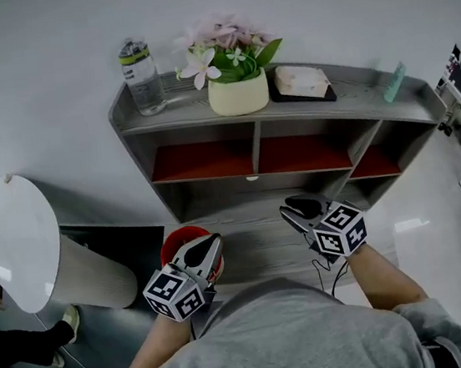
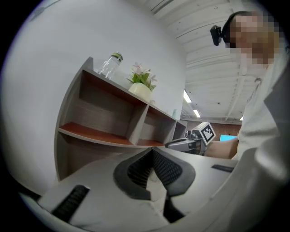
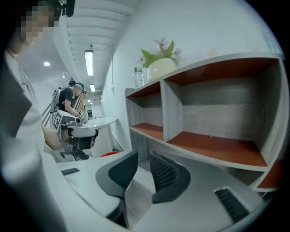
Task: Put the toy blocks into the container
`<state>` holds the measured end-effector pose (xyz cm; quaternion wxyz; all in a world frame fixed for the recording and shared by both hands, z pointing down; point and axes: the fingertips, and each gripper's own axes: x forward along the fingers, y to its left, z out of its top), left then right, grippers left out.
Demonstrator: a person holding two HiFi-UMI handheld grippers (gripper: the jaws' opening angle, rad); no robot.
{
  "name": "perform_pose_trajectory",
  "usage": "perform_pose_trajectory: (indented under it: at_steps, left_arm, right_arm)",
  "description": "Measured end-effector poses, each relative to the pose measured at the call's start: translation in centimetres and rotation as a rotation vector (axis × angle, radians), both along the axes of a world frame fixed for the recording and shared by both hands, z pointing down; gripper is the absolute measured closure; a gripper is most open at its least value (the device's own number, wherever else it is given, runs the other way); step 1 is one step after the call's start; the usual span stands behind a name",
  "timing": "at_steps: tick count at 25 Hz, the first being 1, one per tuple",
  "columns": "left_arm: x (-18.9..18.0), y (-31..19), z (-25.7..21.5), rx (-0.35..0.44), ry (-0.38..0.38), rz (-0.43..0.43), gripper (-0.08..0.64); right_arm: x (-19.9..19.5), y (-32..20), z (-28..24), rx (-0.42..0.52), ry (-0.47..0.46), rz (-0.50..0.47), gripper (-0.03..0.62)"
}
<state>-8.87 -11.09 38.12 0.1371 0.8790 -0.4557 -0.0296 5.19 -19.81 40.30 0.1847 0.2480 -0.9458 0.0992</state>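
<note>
Left gripper [image 1: 210, 248], jaws together and empty, is hovering just over the red container [image 1: 173, 239]; right gripper [image 1: 299, 208], barely parted and empty, is hanging farther right; no blocks showing

Right gripper [image 3: 144, 153] empty, jaws slightly apart — facing the shelf unit [image 3: 217, 108], left gripper [image 3: 93, 132] beyond.
</note>
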Motion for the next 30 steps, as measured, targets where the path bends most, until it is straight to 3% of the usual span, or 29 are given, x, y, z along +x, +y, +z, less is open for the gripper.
perform_pose_trajectory:
  at_steps: [5, 10, 13, 16, 30]
  left_arm:
    - [6.5, -1.4, -0.3, -0.003, 0.024, 0.006, 0.549]
    - [10.9, -1.9, -0.4, -0.012, -0.003, 0.052, 0.549]
    - [12.3, -2.1, -0.6, -0.012, -0.023, 0.075, 0.549]
    - [12.7, -2.2, -0.7, -0.011, -0.035, 0.087, 0.549]
    - [11.5, -3.2, -1.3, 0.013, -0.035, 0.11, 0.549]
  right_arm:
    - [8.1, -2.1, -0.6, -0.006, -0.069, 0.08, 0.603]
    - [12.7, -2.5, -0.2, -0.004, -0.116, 0.108, 0.592]
    - [14.5, -2.9, 0.6, -0.054, -0.173, 0.143, 0.586]
    - [15.4, -3.2, 1.2, -0.082, -0.197, 0.167, 0.586]
    - [15.3, -2.9, 0.8, -0.015, -0.155, 0.187, 0.586]
